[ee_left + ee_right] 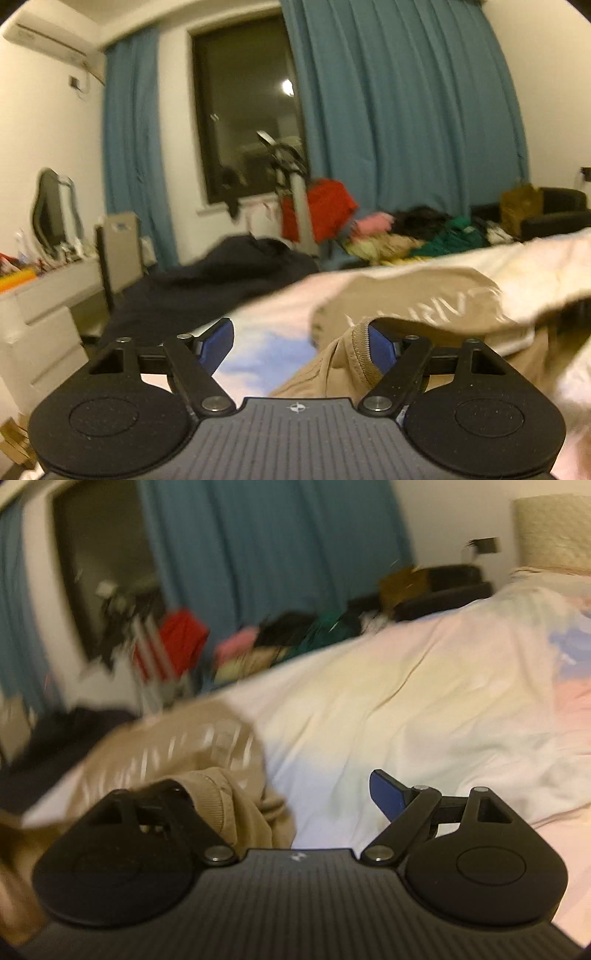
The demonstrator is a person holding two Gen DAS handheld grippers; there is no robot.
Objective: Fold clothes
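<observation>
Teal curtains [406,110] hang behind a pale pastel bedsheet [406,686] where a tan cotton garment with white lettering [410,299] lies rumpled. Both tools stand with jaws wide: the left gripper [301,341] has the ribbed hem draped over its right finger, the right gripper [291,797] has cloth over its left finger.

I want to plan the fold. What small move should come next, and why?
Probably close both grippers on the shirt hem. The left gripper and right gripper are open, and ribbed tan fabric drapes over one finger of each, so neither seems to grip it yet.
</observation>
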